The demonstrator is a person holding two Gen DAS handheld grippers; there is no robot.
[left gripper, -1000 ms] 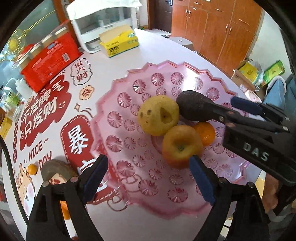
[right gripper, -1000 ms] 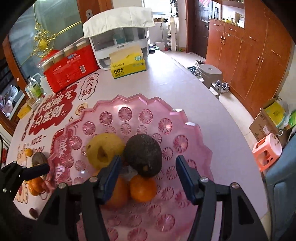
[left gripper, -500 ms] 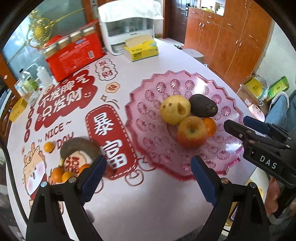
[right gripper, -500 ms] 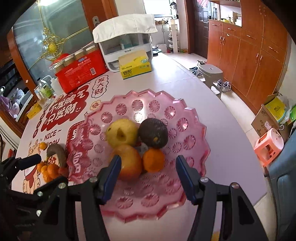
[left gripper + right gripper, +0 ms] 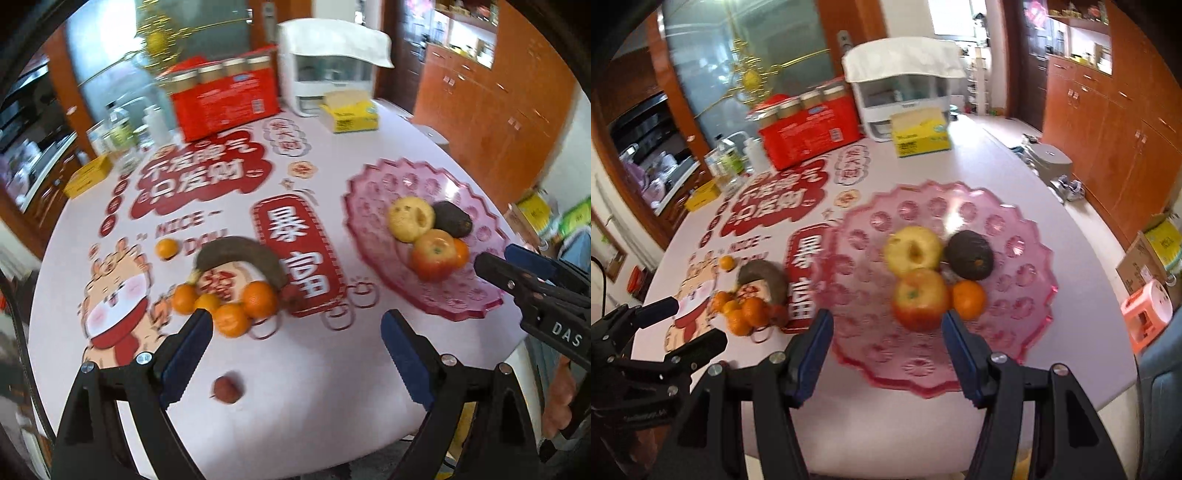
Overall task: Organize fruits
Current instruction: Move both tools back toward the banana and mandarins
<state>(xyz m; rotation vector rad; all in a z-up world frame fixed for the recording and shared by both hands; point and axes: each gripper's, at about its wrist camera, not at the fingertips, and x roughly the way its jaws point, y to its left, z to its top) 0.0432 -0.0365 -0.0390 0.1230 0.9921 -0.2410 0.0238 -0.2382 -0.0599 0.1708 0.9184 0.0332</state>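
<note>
A pink scalloped plate (image 5: 373, 177) (image 5: 1030, 236) holds a yellow apple (image 5: 912, 251), a dark avocado (image 5: 967, 254), a red apple (image 5: 919, 299) and an orange (image 5: 967, 299). Left of the plate, loose on the printed tablecloth, lie a brown banana (image 5: 240, 254), a cluster of tangerines (image 5: 232, 306), one small orange (image 5: 166, 248) and a small red fruit (image 5: 225, 389). My left gripper (image 5: 295, 332) hovers open and empty over the table in front of the tangerines. My right gripper (image 5: 888, 332) is open and empty, just short of the plate's near rim.
At the table's far end stand a red carton with jars (image 5: 225, 99), a yellow tissue box (image 5: 351, 114) and a white appliance (image 5: 332, 74). Bottles (image 5: 122, 133) line the far left edge. The table's near edge runs below both grippers. A pink stool (image 5: 1148, 317) is on the floor to the right.
Both grippers have drawn back and risen from the plate. The avocado that sat between the right fingers stays on the plate. The left view has swung left, bringing the loose fruit into sight.
</note>
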